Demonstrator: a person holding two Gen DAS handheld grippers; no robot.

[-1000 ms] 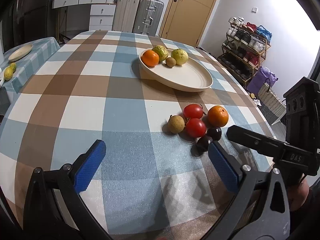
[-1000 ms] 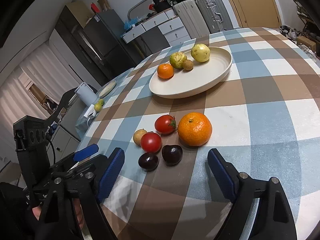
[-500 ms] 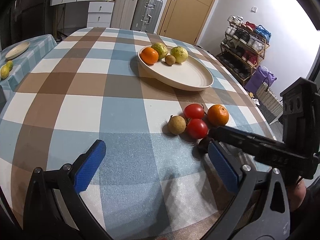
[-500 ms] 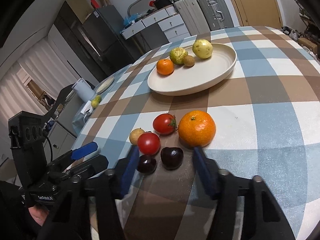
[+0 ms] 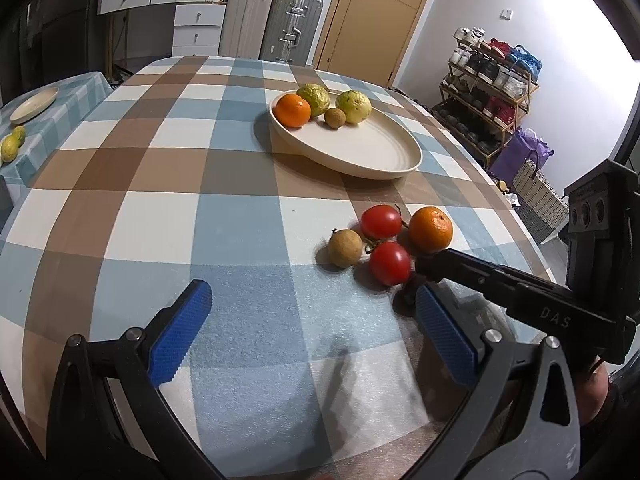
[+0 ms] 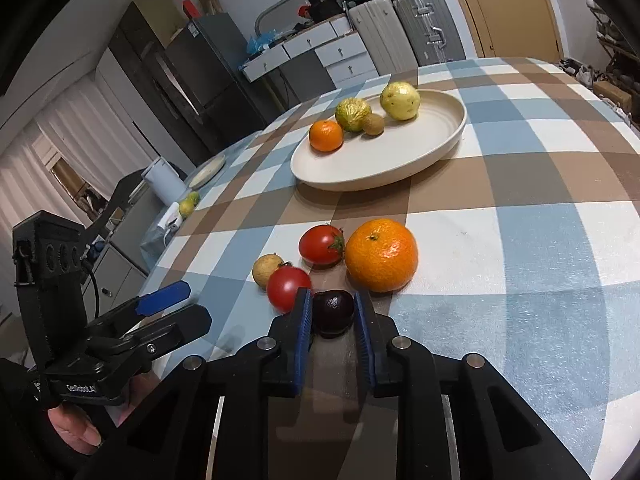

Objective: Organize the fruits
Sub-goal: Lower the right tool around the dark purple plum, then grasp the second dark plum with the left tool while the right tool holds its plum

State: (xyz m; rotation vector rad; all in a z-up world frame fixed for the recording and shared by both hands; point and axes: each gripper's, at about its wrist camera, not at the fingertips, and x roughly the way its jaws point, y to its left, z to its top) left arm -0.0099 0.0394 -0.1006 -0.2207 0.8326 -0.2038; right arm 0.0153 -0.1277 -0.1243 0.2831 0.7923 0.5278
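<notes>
My right gripper [image 6: 333,301] is shut on a small dark round fruit [image 6: 333,312] that rests on the checked tablecloth; both blue pads press its sides. Just beyond it lie an orange [image 6: 381,256], two red tomatoes [image 6: 321,245] [image 6: 288,288] and a small tan fruit [image 6: 266,268]. The left wrist view shows that cluster [image 5: 390,263], with the right gripper's black finger [image 5: 440,266] reaching in from the right and a dark fruit [image 5: 404,300] partly hidden under it. My left gripper [image 5: 312,292] hangs open over bare cloth, left of the cluster. A cream plate [image 5: 360,168] further back holds an orange [image 5: 293,110], two green fruits and a small brown one.
The table's edge curves away close on the right in the left wrist view, with a shoe rack [image 5: 492,80] beyond. A side table at far left carries a small plate [image 5: 34,104] and yellow-green fruit [image 5: 10,148]. Suitcases and drawers stand behind.
The right gripper's jaws went from wide open to shut around one dark fruit. The other dark fruit is now hidden in the right wrist view. The left gripper has stayed open.
</notes>
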